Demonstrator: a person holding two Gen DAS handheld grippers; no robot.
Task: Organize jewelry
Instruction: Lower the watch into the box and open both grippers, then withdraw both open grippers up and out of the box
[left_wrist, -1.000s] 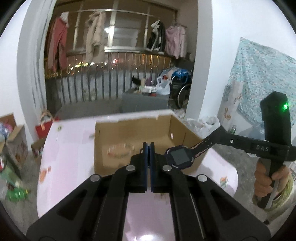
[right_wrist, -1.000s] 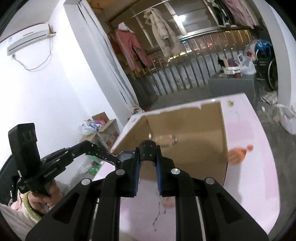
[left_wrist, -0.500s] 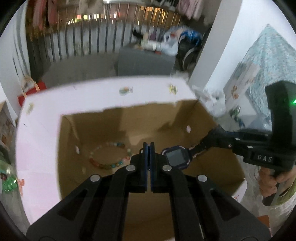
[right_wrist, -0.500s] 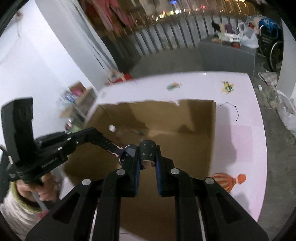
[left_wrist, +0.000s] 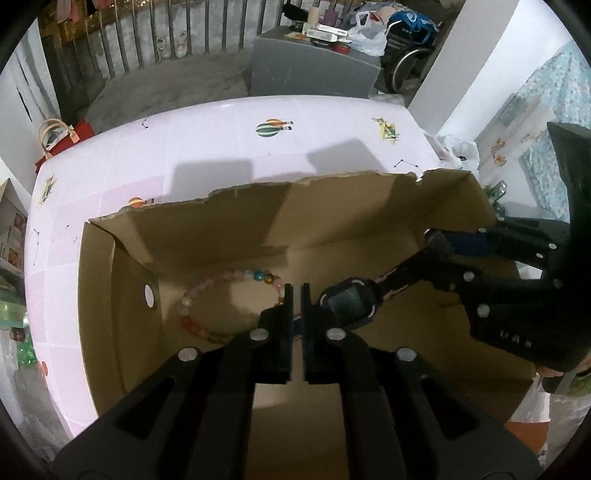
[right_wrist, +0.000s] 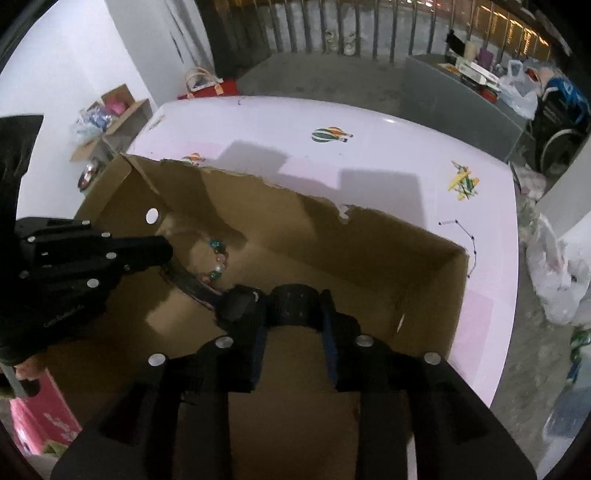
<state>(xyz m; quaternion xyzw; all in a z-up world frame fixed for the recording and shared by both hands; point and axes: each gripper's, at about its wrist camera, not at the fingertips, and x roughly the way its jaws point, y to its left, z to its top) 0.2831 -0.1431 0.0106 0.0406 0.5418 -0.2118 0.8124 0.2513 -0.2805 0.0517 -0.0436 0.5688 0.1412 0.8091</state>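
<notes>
Inside torn cardboard box (left_wrist: 332, 206), left claw (left_wrist: 294, 291) clenched; right claw (right_wrist: 293, 306) grasps perforated rubbery watch (left_wrist: 349, 304) strap.

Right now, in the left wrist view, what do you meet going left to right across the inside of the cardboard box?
Round hole in the box's left wall → beaded bracelet → left hand-held gripper → watch face → right hand-held gripper, shut on the watch strap.
</notes>
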